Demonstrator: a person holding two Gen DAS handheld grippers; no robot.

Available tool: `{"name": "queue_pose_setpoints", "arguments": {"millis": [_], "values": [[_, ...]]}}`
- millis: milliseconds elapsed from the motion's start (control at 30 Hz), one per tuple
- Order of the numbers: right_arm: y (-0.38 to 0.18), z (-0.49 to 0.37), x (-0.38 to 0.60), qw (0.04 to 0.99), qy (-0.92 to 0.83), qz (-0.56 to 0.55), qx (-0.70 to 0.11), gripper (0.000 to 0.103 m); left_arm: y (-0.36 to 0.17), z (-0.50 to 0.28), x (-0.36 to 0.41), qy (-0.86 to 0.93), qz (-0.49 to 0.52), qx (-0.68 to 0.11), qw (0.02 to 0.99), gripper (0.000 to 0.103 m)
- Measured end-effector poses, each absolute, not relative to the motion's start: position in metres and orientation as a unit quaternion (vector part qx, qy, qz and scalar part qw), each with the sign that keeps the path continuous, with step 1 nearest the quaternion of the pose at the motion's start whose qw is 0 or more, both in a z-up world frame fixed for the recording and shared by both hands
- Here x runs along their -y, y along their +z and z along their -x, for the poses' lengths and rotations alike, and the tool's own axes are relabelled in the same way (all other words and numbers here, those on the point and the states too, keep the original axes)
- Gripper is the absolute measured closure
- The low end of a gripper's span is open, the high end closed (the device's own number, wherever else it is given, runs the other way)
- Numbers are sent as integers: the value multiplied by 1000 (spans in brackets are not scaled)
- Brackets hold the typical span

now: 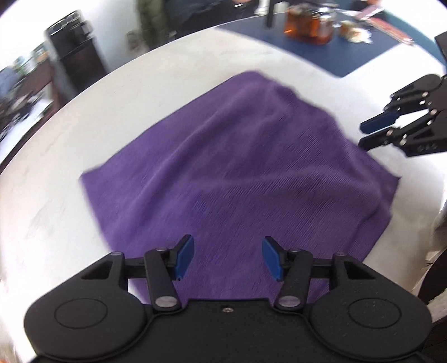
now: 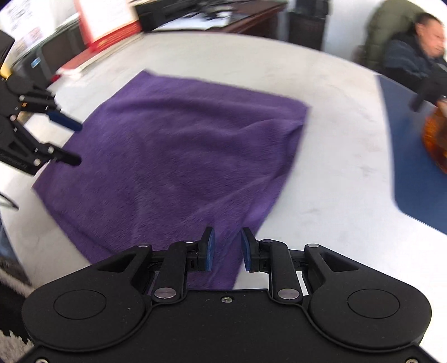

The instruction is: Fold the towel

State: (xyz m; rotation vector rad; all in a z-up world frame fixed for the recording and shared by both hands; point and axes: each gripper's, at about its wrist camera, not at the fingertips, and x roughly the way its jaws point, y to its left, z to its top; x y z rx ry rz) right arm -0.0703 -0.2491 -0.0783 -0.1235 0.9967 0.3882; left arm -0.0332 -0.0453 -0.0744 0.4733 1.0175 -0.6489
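Both the left gripper (image 1: 227, 258) and the right gripper (image 2: 225, 248) are matte black plastic: 2 round housings, linkage arms with silver pivot screws, blue finger pads (image 1: 184, 257).

The counter (image 1: 69, 156) is white and wide, with a curved far edge. On its far side lies a dark blue mat (image 1: 329, 53), and on the mat stand jars of amber liquid (image 1: 307, 25) (the count is not clear). Behind the counter is a white wall (image 1: 117, 33), with a black cabinet (image 1: 75, 55) beside it. A person in dark clothes (image 2: 413, 55) sits at the far end. A brown desk (image 2: 237, 16) stands further back.
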Motion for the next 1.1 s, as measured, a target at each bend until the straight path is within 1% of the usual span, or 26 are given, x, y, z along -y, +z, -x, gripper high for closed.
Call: {"name": "queue_pose_setpoints", "arguments": {"millis": [200, 333, 433, 567, 767, 900, 1100], "values": [[-71, 95, 263, 874, 107, 14, -474, 76, -75, 4, 56, -353, -190, -460, 792, 52], [-66, 114, 268, 879, 66, -7, -472, 76, -82, 3, 60, -369, -188, -456, 788, 52], [-58, 124, 270, 880, 50, -8, -472, 76, -88, 8, 60, -367, -167, -461, 791, 52], [-53, 116, 270, 884, 53, -7, -464, 76, -89, 13, 52, -346, -136, -460, 806, 52], [-45, 80, 276, 892, 93, -32, -442, 76, -85, 17, 38, -294, -74, -446, 842, 52], [-42, 62, 291, 897, 118, -57, -422, 76, -84, 22, 46, -264, -81, -442, 853, 52], [-63, 35, 301, 883, 156, -74, -436, 76, -84, 25, 39, -201, -88, -456, 862, 52]]}}
